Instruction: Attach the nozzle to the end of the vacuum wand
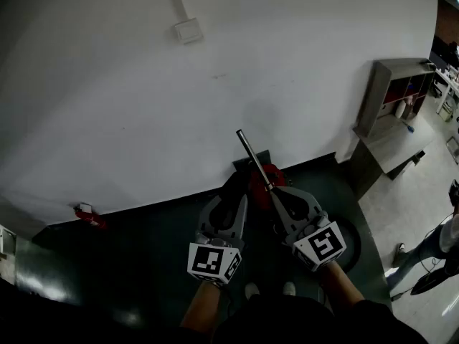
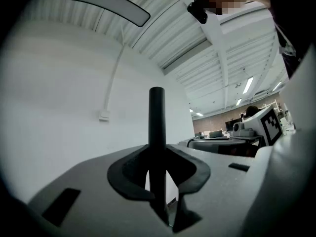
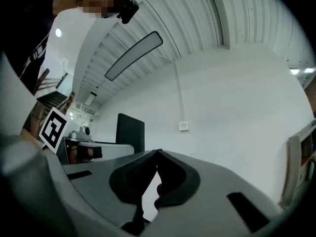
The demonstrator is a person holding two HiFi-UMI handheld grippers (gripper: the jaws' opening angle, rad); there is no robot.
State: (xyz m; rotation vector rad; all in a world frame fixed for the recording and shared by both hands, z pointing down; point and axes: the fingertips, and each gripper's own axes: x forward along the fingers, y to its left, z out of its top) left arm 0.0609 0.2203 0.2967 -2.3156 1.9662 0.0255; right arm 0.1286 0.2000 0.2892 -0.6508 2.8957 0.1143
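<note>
Nearest to us, our left gripper (image 2: 159, 181) has its jaws closed on the black nozzle (image 2: 157, 125), which stands upright between them. Just beside it, our right gripper (image 3: 158, 154) keeps its jaws pressed together, tip on tip. Beyond the tips, the metal vacuum wand (image 1: 252, 156) rises slanted from the red vacuum body (image 1: 267, 176), its upper end free. Farther, the white wall (image 1: 107, 106) closes the space, with a grey shelf (image 1: 391, 95) at the far right.

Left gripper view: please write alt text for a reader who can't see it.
The left gripper holds a black nozzle upright, with its jaws closed on the lower end. Behind it are a white wall with a small box, and a ribbed ceiling with a long lamp.
</note>
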